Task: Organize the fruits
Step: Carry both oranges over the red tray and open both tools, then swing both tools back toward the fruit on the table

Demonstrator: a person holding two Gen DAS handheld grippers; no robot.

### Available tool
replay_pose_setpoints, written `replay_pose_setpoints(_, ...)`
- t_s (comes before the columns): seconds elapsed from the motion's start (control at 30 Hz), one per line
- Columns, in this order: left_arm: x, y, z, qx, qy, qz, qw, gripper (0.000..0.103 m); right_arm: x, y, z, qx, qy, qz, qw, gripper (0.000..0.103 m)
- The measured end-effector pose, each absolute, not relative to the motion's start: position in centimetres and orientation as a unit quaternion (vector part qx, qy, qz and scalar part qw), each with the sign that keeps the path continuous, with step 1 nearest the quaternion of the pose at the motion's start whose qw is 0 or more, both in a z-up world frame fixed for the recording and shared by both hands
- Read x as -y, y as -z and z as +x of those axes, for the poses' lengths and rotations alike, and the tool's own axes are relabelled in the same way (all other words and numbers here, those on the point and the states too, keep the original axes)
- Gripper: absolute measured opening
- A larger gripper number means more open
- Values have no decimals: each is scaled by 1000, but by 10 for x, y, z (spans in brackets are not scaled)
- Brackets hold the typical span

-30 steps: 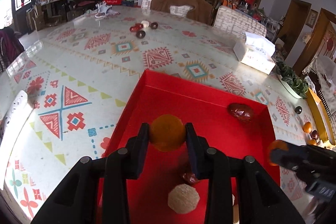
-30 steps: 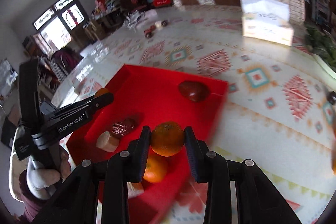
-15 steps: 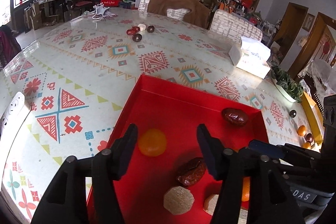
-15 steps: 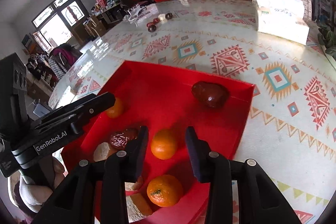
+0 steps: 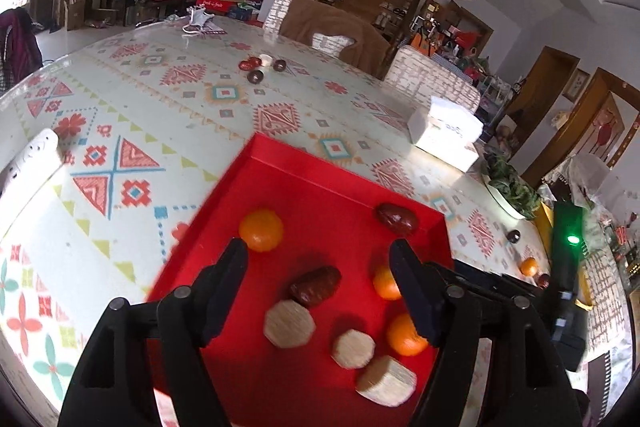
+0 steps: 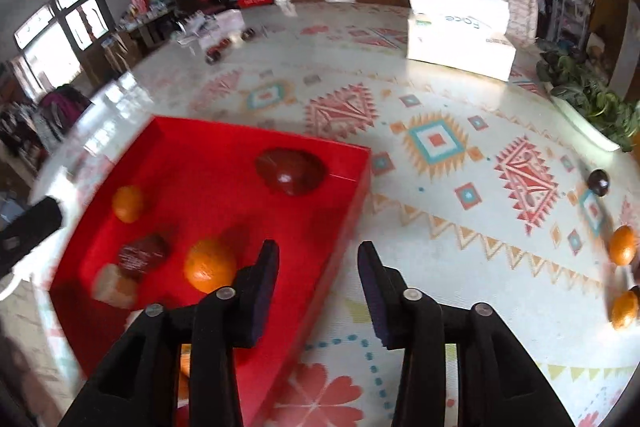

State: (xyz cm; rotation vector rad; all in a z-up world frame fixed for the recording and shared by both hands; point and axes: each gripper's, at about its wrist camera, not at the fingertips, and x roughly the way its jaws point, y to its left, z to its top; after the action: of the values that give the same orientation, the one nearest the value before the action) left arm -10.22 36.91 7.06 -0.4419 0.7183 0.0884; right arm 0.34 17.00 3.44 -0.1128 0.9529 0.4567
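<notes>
The red tray [image 5: 320, 195] holds three oranges, two dark red fruits and three beige pieces. My left gripper [image 5: 317, 251] hovers over it with its jaws opening and nothing between them; a wrinkled dark date [image 5: 316, 285] lies below the gap and an orange [image 5: 261, 230] sits just past the left fingertip. My right gripper [image 6: 318, 249] hangs over the right rim of the tray [image 6: 260, 137], its jaws apart, closing a little and empty. An orange [image 6: 210, 265] rests in the tray to the left of its left finger.
Loose on the patterned table right of the tray lie two oranges [image 6: 622, 245] and a dark fruit [image 6: 598, 182]. A white tissue box [image 6: 460, 31] and a potted plant [image 6: 588, 103] stand further back. Several small fruits [image 5: 260, 67] sit far across the table. A white power strip [image 5: 24, 163] lies at the left.
Both grippers let go of their oranges, which now lie in the tray. The left jaws spread wide and drew back. The right gripper swung right, over the tray's rim.
</notes>
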Motion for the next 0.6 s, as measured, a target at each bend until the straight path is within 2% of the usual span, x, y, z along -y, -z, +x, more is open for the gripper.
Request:
replay_pose_setpoints(0.27,-356,-76,-109,-341,-34,-219,913,72,-159,-32,-4,-443,-193,-91,870,40)
replay_pose_setpoints(0.53,-337,-85,-115,-339,-23,-214,916,73,-128,-31,-17,-452,-184,-54,871,40)
replay_pose_setpoints(0.6,-330,-87,-117,-339,-20,-212,916,73,-123,-31,-20,-451,-180,-51,873,44)
